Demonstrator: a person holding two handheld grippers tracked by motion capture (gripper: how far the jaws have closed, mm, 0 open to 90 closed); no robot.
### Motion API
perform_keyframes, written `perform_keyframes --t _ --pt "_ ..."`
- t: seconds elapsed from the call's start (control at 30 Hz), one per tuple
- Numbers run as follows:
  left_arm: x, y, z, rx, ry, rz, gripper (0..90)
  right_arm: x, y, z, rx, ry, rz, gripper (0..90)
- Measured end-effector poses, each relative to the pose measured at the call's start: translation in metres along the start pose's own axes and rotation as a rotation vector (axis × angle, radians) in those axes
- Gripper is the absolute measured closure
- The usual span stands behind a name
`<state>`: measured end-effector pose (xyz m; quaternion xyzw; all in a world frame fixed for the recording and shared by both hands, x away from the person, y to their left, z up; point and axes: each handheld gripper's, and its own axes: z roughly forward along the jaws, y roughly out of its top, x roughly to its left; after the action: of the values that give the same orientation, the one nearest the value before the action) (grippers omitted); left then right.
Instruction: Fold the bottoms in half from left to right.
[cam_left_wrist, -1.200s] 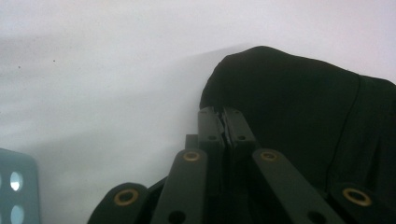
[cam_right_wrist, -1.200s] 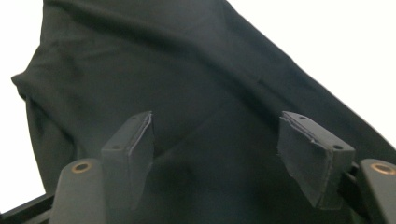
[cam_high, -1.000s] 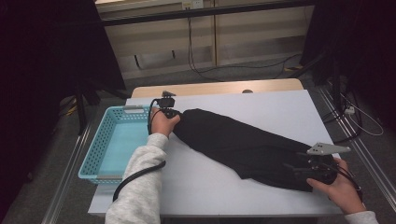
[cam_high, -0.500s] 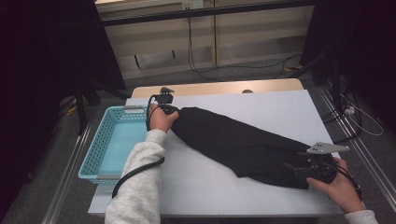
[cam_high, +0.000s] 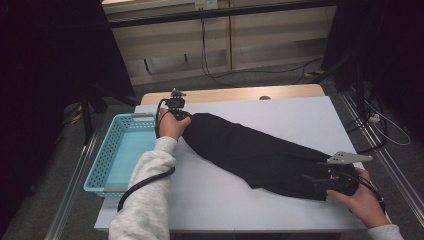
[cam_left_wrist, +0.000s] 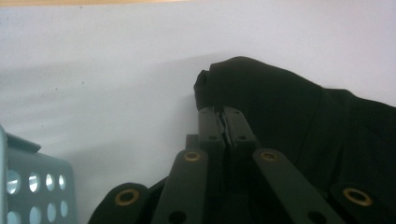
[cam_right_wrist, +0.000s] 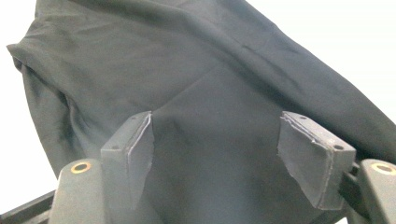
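A long black garment lies slantwise across the white table, from far left to near right. At its far left end my left gripper is shut on the cloth. In the left gripper view the jaws are pressed together at a bunched edge of the garment. At the near right end my right gripper stands open over the cloth. Its two pads are spread wide, with the garment lying flat beneath them and not pinched.
A light blue plastic basket sits off the table's left edge, beside my left forearm; its corner is close to the left gripper. A wooden strip borders the table's far side. Cables lie on the floor beyond.
My left gripper has drawn the garment's far end slightly farther away, so the cloth lies a little straighter. The right gripper has stayed in place.
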<state>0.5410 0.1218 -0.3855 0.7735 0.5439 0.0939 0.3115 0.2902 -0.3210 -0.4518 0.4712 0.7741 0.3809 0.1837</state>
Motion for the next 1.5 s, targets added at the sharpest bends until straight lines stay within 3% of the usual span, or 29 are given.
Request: perform_keyframes --t 0.23,0.5,0.6,0.77,0.97,1.07,1.13,1.27,1.5 --pt "-0.004 0.004 -0.004 -0.001 -0.015 -0.003 87.4 -0.001 0.001 0.000 -0.005 -0.002 0.005 26.5" --pt "-0.001 0.014 -0.014 -0.008 0.006 0.001 87.4 -0.001 0.005 0.001 -0.023 0.000 0.015 24.3" --pt "0.001 0.022 -0.021 -0.020 0.039 0.019 87.4 -0.001 0.007 0.001 -0.026 0.001 0.016 23.7" --pt "0.003 0.024 -0.018 -0.014 0.035 0.007 87.4 -0.003 0.007 0.000 -0.031 -0.008 0.025 23.1" --pt "-0.016 0.015 -0.006 -0.001 -0.011 0.043 87.4 -0.002 0.006 -0.001 -0.030 -0.007 0.025 23.1" --pt "-0.025 0.010 -0.003 -0.006 -0.059 0.038 87.4 -0.001 0.007 0.000 -0.034 -0.002 0.020 23.1" --pt "-0.033 0.006 -0.003 -0.004 -0.073 0.067 87.3 0.000 0.007 0.000 -0.031 0.001 0.017 23.1" --pt "-0.048 0.000 -0.001 -0.014 -0.116 0.089 87.3 0.001 0.007 0.001 -0.031 0.006 0.012 23.2" --pt "-0.063 -0.010 0.006 -0.021 -0.170 0.110 87.3 0.002 0.008 0.001 -0.034 0.009 0.011 23.2"
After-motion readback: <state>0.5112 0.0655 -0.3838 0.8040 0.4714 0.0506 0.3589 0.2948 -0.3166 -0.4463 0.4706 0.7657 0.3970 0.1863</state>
